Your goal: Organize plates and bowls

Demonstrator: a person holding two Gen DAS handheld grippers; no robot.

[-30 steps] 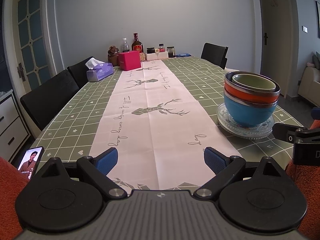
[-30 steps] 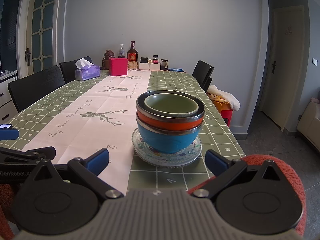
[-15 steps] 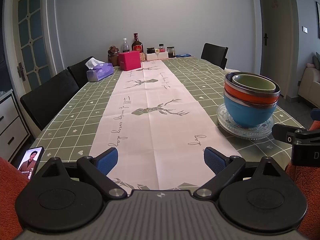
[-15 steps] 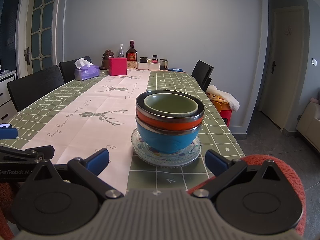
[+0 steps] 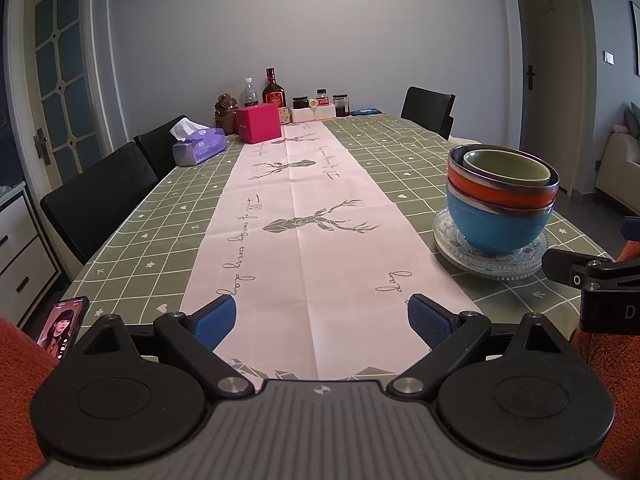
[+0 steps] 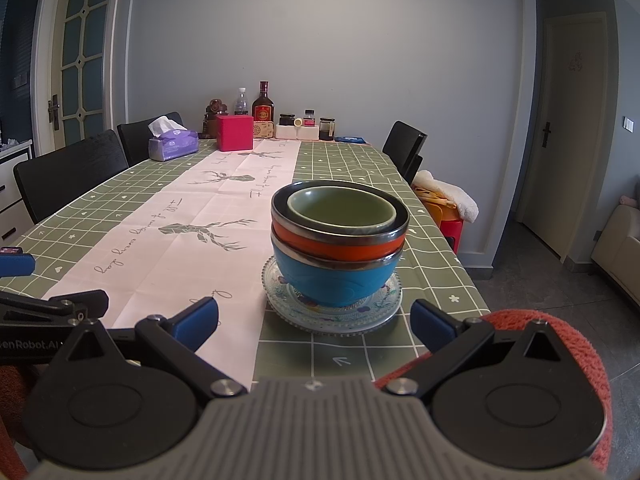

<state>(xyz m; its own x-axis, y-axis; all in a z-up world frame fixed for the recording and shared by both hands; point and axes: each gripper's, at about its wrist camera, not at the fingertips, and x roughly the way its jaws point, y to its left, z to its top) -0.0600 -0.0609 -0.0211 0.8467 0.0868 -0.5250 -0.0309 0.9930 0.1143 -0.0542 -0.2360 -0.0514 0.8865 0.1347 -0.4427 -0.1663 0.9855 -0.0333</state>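
A stack of three bowls sits on a clear glass plate (image 6: 332, 308) near the tabletop's (image 6: 360, 168) right edge, toward its near end. The blue bowl (image 6: 334, 282) is at the bottom, the orange bowl (image 6: 340, 246) nests in it, and the small green bowl (image 6: 342, 208) sits inside the orange one. The plate rests on the green checked part of the cloth, just beside the pale runner (image 5: 312, 208) that runs down the middle.

My right gripper (image 6: 314, 318) is spread wide and holds nothing; its blue pads (image 6: 198, 316) stand to either side of the plate's near rim, and I cannot tell whether they touch it. My left gripper (image 5: 322, 320) is also wide open and empty, over the runner at the near edge, well to the left of the stack.

A phone (image 5: 62, 326) with a lit screen lies at the near left corner. At the far end stand a red box (image 5: 258, 123), a purple tissue box (image 5: 199, 149), a dark bottle (image 5: 273, 89) and some small jars. Black chairs (image 5: 100, 196) line the left edge.
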